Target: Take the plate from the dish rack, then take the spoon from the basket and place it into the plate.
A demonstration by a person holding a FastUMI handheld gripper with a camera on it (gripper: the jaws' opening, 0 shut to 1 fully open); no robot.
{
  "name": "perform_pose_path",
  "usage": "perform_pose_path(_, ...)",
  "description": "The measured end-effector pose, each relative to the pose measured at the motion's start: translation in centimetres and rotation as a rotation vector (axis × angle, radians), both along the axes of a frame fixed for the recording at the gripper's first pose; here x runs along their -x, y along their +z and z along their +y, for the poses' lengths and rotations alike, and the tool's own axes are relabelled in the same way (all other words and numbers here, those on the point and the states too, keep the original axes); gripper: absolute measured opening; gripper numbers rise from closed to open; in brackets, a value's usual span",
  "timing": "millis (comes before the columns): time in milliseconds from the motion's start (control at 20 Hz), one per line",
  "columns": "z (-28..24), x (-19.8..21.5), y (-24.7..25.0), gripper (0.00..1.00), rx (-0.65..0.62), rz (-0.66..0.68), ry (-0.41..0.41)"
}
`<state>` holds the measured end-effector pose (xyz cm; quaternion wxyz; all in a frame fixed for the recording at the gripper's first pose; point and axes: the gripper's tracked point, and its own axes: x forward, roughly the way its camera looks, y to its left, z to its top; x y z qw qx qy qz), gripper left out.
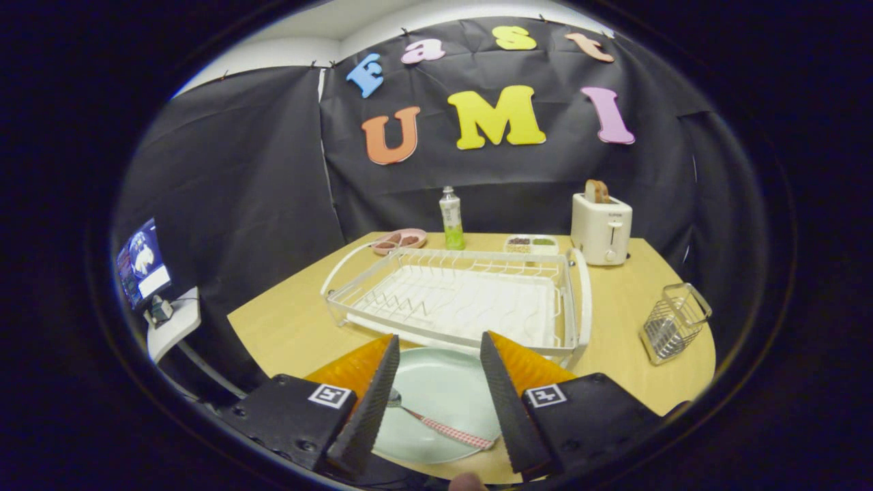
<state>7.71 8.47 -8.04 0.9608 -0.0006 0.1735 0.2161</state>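
Observation:
A pale green plate (443, 402) lies on the wooden table (286, 327), just in front of the white wire dish rack (464, 300). A spoon (436, 423) with a red-checked handle rests in the plate, its bowl toward the left finger. My gripper (438, 354) hovers above the plate, open, its fingers spread apart with nothing between them. The small wire basket (675, 322) stands at the right side of the table, beyond the right finger.
At the back of the table stand a white toaster (601, 228) with bread, a green bottle (451, 219), a pink divided dish (400, 241) and a small food tray (531, 244). A screen (142, 262) on a white stand sits off the table's left.

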Motion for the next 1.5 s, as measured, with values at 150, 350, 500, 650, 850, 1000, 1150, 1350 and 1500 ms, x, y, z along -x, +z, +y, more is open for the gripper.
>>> perform_pose_path(150, -1.3, 0.1, 1.5, 0.96, 0.001, -0.091, -0.073)
perform_pose_path(350, -3.9, 1.5, 3.3, 1.0, -0.015, -0.197, -0.179)
perform_pose_path(500, -5.6, 3.1, 4.8, 1.0, -0.006, -0.288, -0.25)
perform_pose_path(650, -6.5, 5.6, 5.8, 1.0, -0.007, -0.344, -0.291)
perform_pose_path(850, -7.4, 8.4, 6.6, 1.0, -0.015, -0.401, -0.356)
perform_pose_path(1000, -7.7, 9.9, 6.4, 1.0, -0.025, -0.405, -0.386)
perform_pose_path(1150, -7.8, 10.5, 5.8, 1.0, -0.025, -0.396, -0.407)
perform_pose_path(1350, -6.8, 11.1, 5.2, 1.0, -0.036, -0.378, -0.402)
perform_pose_path(1500, -6.2, 11.8, 5.4, 1.0, -0.023, -0.394, -0.402)
